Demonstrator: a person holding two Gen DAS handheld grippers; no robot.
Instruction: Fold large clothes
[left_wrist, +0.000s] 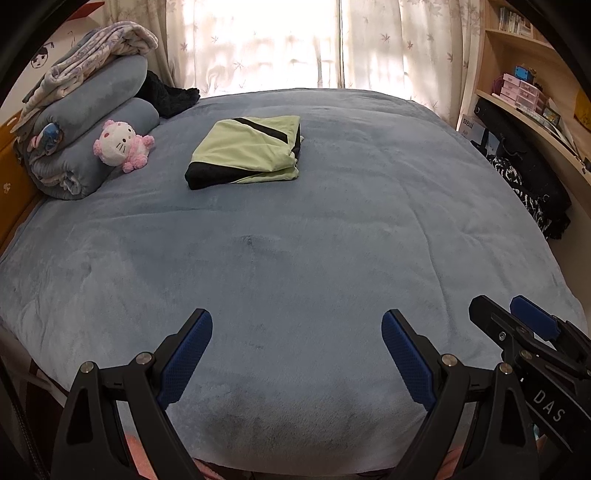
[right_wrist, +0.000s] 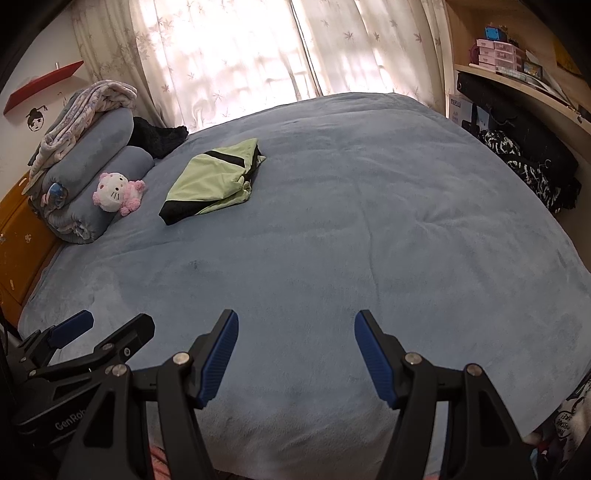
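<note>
Now, both poised near the bed's (left_wrist: 295, 258) edge: left claw (left_wrist: 297, 363) wide and empty, right claw (right_wrist: 295, 360) likewise wide, gripping nothing. Farther off, green-and-black garment (left_wrist: 245, 151) lying folded beside the plush toy (left_wrist: 120, 144). Looks finished; next, probably fetching another piece.

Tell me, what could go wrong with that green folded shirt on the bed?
The green folded garment lies far from both open hand-held grippers, left and right, so reaching over could be awkward. Grabbing only its top layer might undo the fold. The pink plush toy sits close and could get bumped.
</note>
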